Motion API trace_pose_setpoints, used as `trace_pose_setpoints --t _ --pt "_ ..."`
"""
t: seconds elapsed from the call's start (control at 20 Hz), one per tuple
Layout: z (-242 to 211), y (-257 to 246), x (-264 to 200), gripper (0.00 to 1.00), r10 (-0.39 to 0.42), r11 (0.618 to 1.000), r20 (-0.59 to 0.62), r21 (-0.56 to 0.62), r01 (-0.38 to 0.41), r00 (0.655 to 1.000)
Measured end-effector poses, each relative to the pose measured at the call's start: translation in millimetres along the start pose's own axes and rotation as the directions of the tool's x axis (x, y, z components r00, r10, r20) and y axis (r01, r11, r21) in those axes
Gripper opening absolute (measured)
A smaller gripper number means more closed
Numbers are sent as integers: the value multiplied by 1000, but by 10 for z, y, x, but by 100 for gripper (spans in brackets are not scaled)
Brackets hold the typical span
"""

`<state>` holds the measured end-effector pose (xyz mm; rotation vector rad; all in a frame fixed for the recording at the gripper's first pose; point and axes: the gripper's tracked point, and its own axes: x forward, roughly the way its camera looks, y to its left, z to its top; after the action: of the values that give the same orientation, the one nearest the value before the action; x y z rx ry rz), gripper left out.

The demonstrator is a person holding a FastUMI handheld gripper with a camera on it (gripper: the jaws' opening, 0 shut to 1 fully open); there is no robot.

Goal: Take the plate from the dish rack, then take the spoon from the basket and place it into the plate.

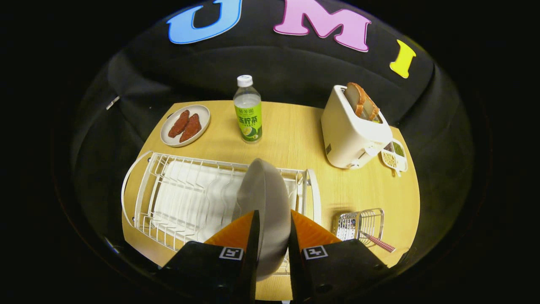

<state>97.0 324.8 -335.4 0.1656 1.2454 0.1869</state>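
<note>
Tongs (272,221): both fingers are clamped on the plate (265,202), 1 finger pressing each face of it. The plate stands on edge between them, its rim running up and away from the fingertips.

Plate: grey, upright, positioned over the right end of the dish rack (168,198). Cannot tell whether its lower edge is seated in the rack wires or raised clear of them; the fingers hide that part.

Dish rack: white wire with a white ribbed tray inside, lying lengthwise on the counter (295,139), directly ahead of the tongs and extending to their left. No other dishes are seen in its slots.

Basket (358,226): small metal wire basket just right of the rack, beside the right finger. The spoon (377,242) lies in it, with a checked red-and-white handle sticking out over the basket's near right corner. The bowl end of the spoon is hidden by the wires.

Beyond the rack, on the far half of the wooden counter:
- a small oval dish (185,125) to the left, carrying 2 reddish-brown pieces of food;
- a clear bottle (248,109) with a white cap and green label, upright, near the centre;
- a white toaster (352,133) to the right, with slices of bread (363,101) standing in its slots;
- a small divided tray (394,156) of grains just beside the toaster, on its right.
</note>
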Motion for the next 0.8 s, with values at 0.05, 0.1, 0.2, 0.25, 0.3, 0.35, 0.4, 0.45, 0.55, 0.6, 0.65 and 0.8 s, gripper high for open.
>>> trace_pose_setpoints --t 0.05,0.1,0.2,0.25,0.3,0.35,0.4,0.45,0.55,0.6,0.65,0.8 --pt "-1 -32 -7 35 -11 1000 -11 5 12 1000" --pt "8 -66 -12 33 -28 1000 -11 2 28 1000" --pt "33 -138 -44 29 -60 998 2 -16 60 998" --pt "34 -131 -58 27 -71 997 9 -30 72 997" --pt "40 -123 -87 25 -85 995 15 -47 86 996" --pt "60 -106 -103 25 -100 993 23 -60 101 995" --pt "73 -100 -126 25 -116 990 28 -73 117 993" --pt "104 -98 -147 25 -133 987 34 -81 136 990" --pt "149 -73 -185 25 -159 982 40 -99 162 986" --pt "164 -61 -187 25 -170 978 37 -112 173 985" --pt "172 -40 -205 25 -180 975 42 -124 184 983" --pt "306 -54 -282 25 -222 957 84 -175 233 972"
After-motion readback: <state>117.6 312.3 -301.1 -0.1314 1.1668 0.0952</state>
